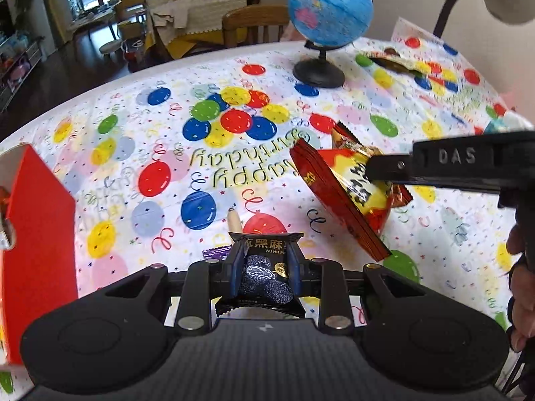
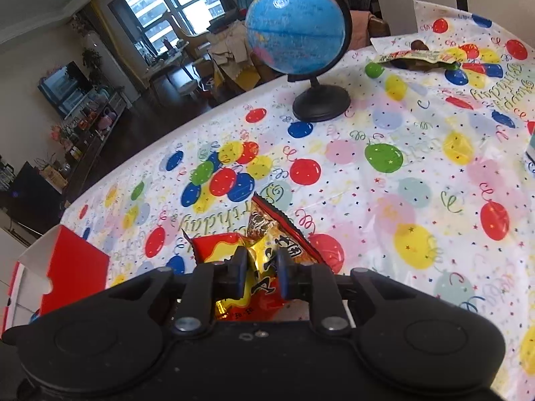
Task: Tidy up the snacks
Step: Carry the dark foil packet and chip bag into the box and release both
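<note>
So, nearest to me: my left gripper is pinched nearly shut on a small black sesame snack packet; the blue pads sit on both sides of it and it looks like it's off the tablecloth, hanging between the fingers; my right gripper is closed tight on a red and yellow snack bag, squeezing a crinkled fold near one end; from the left camera that same bag dangles tilted in the air, so most of its weight hangs below the pinch.

Just past the left fingers there's a purple wrapper and a small beige stick-like thing lying on the cloth, can't tell what that one is; off to the left edge sits the red box with its flap open, which I guess is where the snacks go; further back the globe stands on its black base, and beyond that another snack packet lies at the far side.

What worries me: the right grip is on slippery foil, so a quick swing could let the bag slide out; both hands heading for the same box could knock into each other; the box looks light, so bumping its flap might shove it toward the table edge; a wide arc could clip the globe.
</note>
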Action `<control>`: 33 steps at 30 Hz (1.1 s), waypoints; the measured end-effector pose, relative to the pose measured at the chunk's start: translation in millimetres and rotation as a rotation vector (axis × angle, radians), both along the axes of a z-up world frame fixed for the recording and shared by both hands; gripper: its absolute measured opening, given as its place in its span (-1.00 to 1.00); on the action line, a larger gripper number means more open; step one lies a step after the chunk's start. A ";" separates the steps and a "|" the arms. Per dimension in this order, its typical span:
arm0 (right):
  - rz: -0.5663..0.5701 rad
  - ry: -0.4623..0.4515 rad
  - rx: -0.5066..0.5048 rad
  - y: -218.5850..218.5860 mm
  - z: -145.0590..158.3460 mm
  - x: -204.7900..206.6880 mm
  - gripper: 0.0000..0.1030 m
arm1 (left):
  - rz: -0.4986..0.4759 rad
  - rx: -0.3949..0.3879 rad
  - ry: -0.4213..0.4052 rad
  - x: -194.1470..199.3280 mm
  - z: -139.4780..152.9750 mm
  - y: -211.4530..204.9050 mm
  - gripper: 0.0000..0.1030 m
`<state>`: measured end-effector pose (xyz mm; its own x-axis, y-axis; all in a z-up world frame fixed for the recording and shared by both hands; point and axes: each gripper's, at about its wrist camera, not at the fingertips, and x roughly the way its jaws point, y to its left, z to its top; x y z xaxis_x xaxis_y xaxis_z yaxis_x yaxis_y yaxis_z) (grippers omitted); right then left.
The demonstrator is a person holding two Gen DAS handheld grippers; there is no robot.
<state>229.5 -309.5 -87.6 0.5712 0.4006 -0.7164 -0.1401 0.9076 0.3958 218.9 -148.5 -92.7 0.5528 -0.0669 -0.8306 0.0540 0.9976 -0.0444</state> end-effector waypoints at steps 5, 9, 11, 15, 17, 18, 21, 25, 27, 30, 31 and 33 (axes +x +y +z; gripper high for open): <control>0.016 -0.021 0.021 -1.4 17.8 -17.3 -0.67 | 0.046 -0.016 -0.021 -15.5 19.5 8.8 -0.47; 0.034 -0.046 0.030 1.0 33.5 -31.0 -0.68 | 0.103 -0.036 -0.018 -26.9 29.9 21.1 -0.47; 0.045 -0.061 0.031 4.0 40.9 -37.9 -0.68 | 0.129 -0.047 -0.026 -33.0 35.2 28.7 -0.47; 0.066 -0.088 0.034 13.6 55.4 -50.4 -0.68 | 0.172 -0.072 -0.050 -47.1 46.8 45.1 -0.47; 0.080 -0.102 0.035 20.8 62.1 -55.9 -0.68 | 0.183 -0.078 -0.063 -54.6 52.8 53.0 -0.47; 0.088 -0.108 0.036 25.1 65.4 -58.4 -0.68 | 0.191 -0.079 -0.069 -58.1 55.6 57.5 -0.47; 0.108 -0.125 0.036 40.7 74.2 -65.6 -0.69 | 0.212 -0.085 -0.083 -67.9 62.1 71.7 -0.47; 0.137 -0.146 0.033 65.3 84.2 -74.2 -0.69 | 0.237 -0.094 -0.101 -80.8 69.8 95.7 -0.47; 0.153 -0.154 0.031 79.3 88.1 -78.0 -0.69 | 0.250 -0.098 -0.111 -87.9 74.0 109.2 -0.47; 0.175 -0.163 0.030 101.9 93.5 -85.2 -0.69 | 0.267 -0.099 -0.123 -97.6 79.3 130.3 -0.47; 0.182 -0.165 0.030 109.6 94.8 -87.7 -0.69 | 0.276 -0.099 -0.126 -100.8 80.6 137.6 -0.47; 0.195 -0.168 0.028 124.9 96.8 -92.0 -0.69 | 0.288 -0.100 -0.131 -107.1 82.8 152.8 -0.47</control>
<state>137.6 -184.6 9.3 0.5914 0.5335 -0.6047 -0.3776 0.8458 0.3769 111.8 4.3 -9.9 0.6626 0.0307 -0.7483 -0.2183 0.9637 -0.1538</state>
